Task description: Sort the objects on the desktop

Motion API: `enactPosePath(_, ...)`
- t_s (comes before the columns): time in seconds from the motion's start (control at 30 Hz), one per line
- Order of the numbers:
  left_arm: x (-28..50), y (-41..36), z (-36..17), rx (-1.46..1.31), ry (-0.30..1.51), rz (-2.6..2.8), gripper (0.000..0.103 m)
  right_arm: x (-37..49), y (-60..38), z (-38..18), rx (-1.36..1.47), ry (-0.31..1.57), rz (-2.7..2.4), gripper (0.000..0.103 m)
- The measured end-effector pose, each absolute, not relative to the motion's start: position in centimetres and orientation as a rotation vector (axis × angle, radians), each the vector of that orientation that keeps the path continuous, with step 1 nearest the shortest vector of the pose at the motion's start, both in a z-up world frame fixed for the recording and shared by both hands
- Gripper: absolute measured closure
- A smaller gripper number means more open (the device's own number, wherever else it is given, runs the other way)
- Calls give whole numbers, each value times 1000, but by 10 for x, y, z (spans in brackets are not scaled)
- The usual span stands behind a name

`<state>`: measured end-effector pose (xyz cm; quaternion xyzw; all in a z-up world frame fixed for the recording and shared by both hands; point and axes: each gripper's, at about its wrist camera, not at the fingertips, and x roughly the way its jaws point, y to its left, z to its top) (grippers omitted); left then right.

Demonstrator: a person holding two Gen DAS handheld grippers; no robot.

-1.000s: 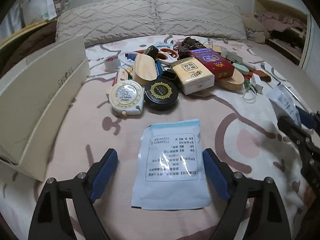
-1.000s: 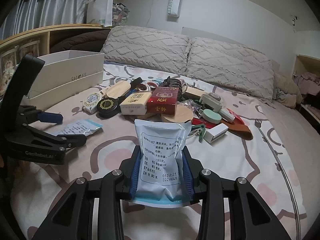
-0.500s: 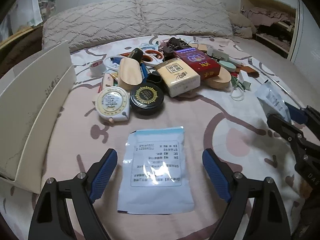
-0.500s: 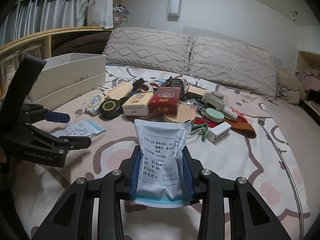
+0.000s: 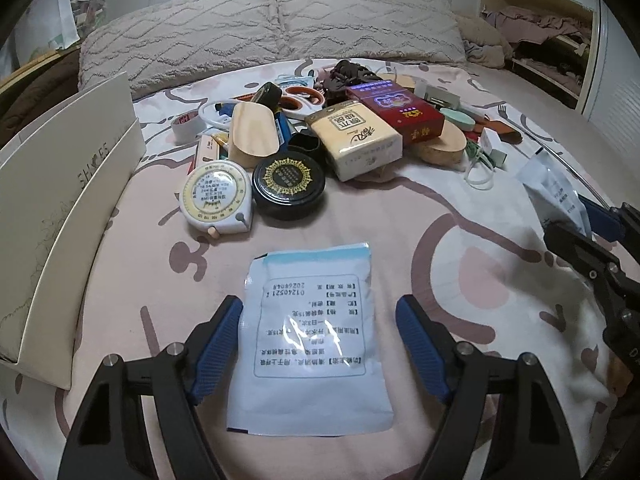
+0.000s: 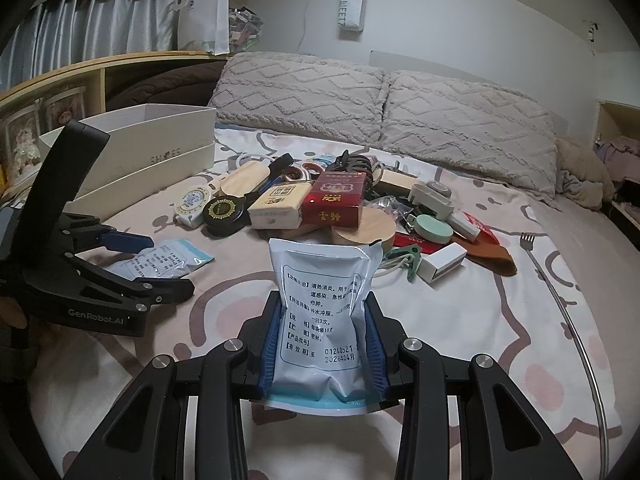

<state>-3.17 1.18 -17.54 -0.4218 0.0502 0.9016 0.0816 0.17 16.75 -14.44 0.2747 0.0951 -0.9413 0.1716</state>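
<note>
A white and blue medicine sachet (image 5: 310, 336) lies flat on the pink bedsheet. My left gripper (image 5: 320, 320) is open, its blue pads on either side of the sachet and apart from it. The sachet (image 6: 164, 260) and left gripper (image 6: 160, 264) also show in the right wrist view. My right gripper (image 6: 324, 340) is shut on a second, puffy sachet (image 6: 324, 304) and holds it upright above the bed; this sachet (image 5: 554, 196) shows at the right edge of the left wrist view. A pile of desktop objects (image 5: 320, 128) lies farther back.
The pile holds a round tape measure (image 5: 218, 198), a black tin (image 5: 288, 180), a cream box (image 5: 354, 140), a red box (image 5: 394, 110), scissors, tape and wooden pieces. A white shoe box (image 5: 60, 208) stands at the left. A fork (image 6: 528, 240) lies right. Pillows (image 6: 380, 104) lie behind.
The left gripper has drifted slightly over the flat sachet, staying open. The right gripper keeps holding its sachet and has barely moved.
</note>
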Motion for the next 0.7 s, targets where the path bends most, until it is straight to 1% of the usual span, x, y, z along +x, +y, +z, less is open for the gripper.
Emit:
enactPosePath(0.03,-32,11,-176,-1262,146,2693,26,2,167,-144,781,269,-2672,64)
enactPosePath(0.1,-31,11,-176,-1259,135,2690,33,2,168,-145,783,270,-2671,64)
enactPosePath(0.17,-31,10,-175,-1255,129,2684,37,2,168,-145,784,270,-2671,64)
enactPosePath(0.23,-30,11,-175,-1253,135,2685,38,2,168,-145,784,271,-2671,64)
enactPosePath(0.3,-29,12,-175,-1244,130,2679,44,2,168,-145,783,271,-2671,64)
enactPosePath(0.5,-28,12,-173,-1231,119,2683,47,2,170,-144,777,261,-2668,64)
enactPosePath(0.7,-26,10,-168,-1206,82,2690,48,-1,177,-139,786,207,-2663,64)
